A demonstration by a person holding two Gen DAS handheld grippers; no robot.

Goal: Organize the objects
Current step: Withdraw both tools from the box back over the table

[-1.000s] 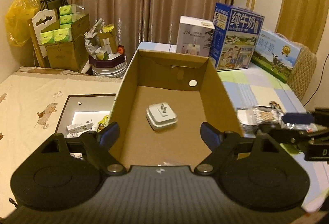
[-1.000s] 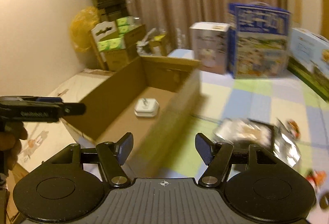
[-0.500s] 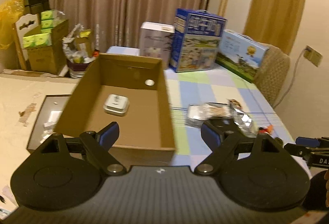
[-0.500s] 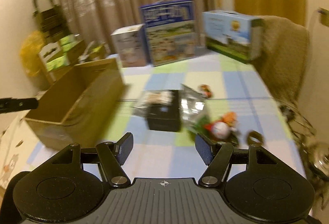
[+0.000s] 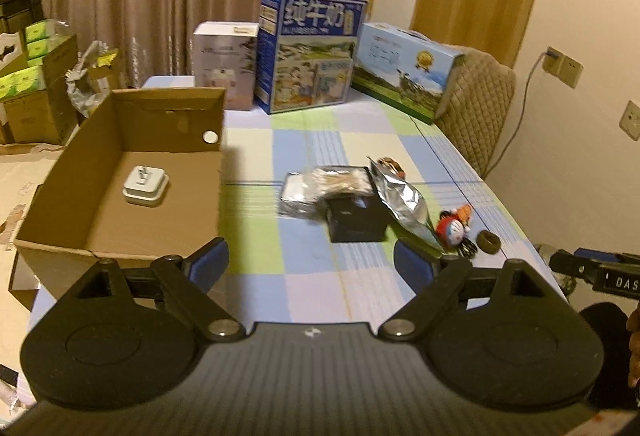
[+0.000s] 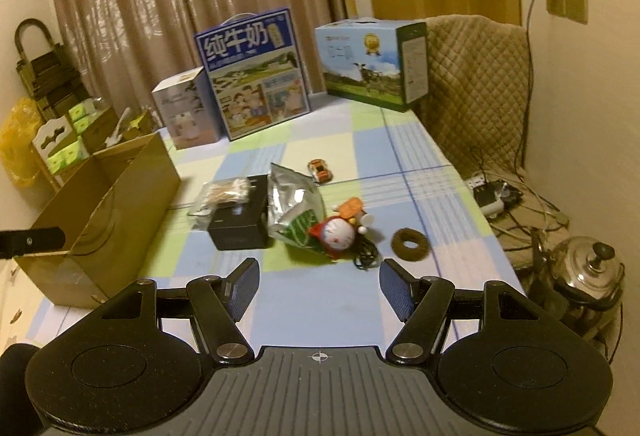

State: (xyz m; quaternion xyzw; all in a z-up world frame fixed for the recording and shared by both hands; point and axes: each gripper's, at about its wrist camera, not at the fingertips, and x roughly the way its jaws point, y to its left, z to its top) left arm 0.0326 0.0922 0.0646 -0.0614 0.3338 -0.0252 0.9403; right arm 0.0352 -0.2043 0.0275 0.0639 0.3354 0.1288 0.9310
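An open cardboard box (image 5: 100,196) (image 6: 120,196) stands at the table's left with a white charger plug (image 5: 145,185) inside. To its right lies a pile: a cotton swab pack (image 6: 224,194), a black box (image 6: 240,226), a silver foil bag (image 6: 294,204), a round toy figure (image 6: 338,234), a toy car (image 6: 320,169) and a brown ring (image 6: 410,245). My left gripper (image 5: 310,262) hovers in front of the box and pile, its jaws opening with nothing between them. My right gripper (image 6: 318,286) is open and empty, just short of the toy figure.
Three cartons stand at the table's far end: a white one (image 5: 224,64), a blue milk carton (image 5: 308,52) and a pale blue one (image 5: 404,70). A quilted chair (image 6: 476,88), cables and a steel kettle (image 6: 588,272) lie right of the table. Stacked boxes (image 5: 36,92) stand at the left.
Both grippers have swung to the right, away from the cardboard box and toward the pile of small items. The plug stays in the box. The left jaws have spread slightly.
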